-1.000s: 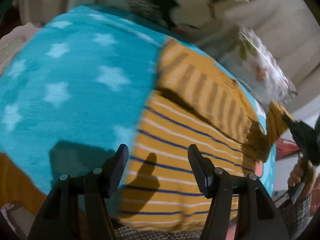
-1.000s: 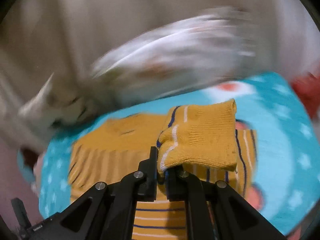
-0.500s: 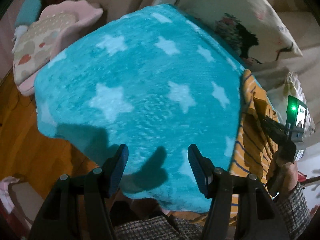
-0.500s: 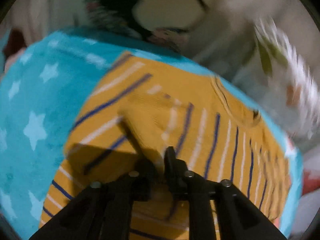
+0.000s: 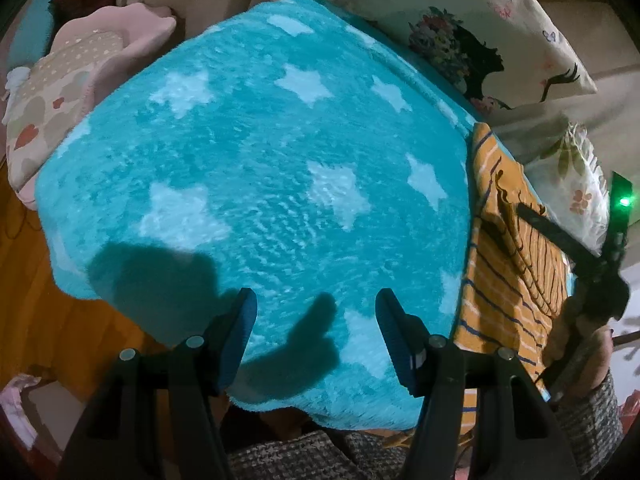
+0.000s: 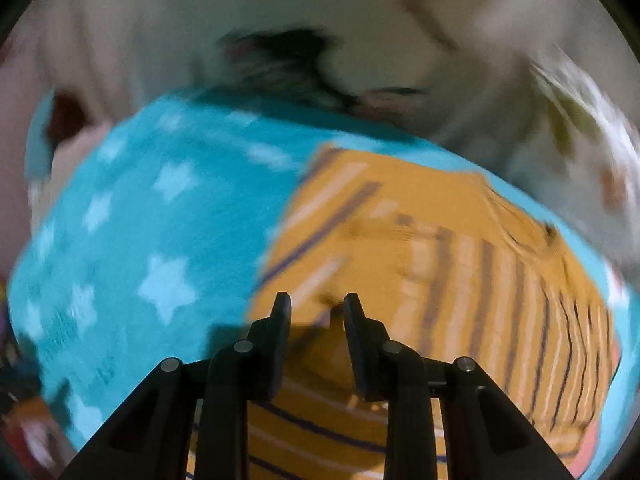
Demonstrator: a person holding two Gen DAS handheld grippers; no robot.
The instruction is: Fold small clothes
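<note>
- Step in hand, as judged: the mustard striped sweater (image 6: 432, 264) has a sleeve laid across its body; a release after that fold appears to be in progress. No further fold has been started.
- Right gripper (image 6: 316, 312): jaws parted by a narrow gap, nothing between them; it hovers over the near edge of the garment, lower centre of the right wrist view. That view is motion-blurred, so contact with the cloth cannot be confirmed.
- Left gripper (image 5: 316, 312): jaws wide apart, empty, over bare teal star blanket (image 5: 260, 168), well apart from the sweater (image 5: 508, 248), which lies at the right edge of that view.
- Garment location: flat on the blanket, right half of the right wrist view, floral pillows (image 5: 480, 40) beyond it.
- Orientation: long axis runs from lower centre toward upper right; the neckline appears to lie at the far, upper-right end, the hem nearest the camera.
- Next move, as judged: the left gripper must travel across to the garment's opposite sleeve or hem and grip an edge.
</note>
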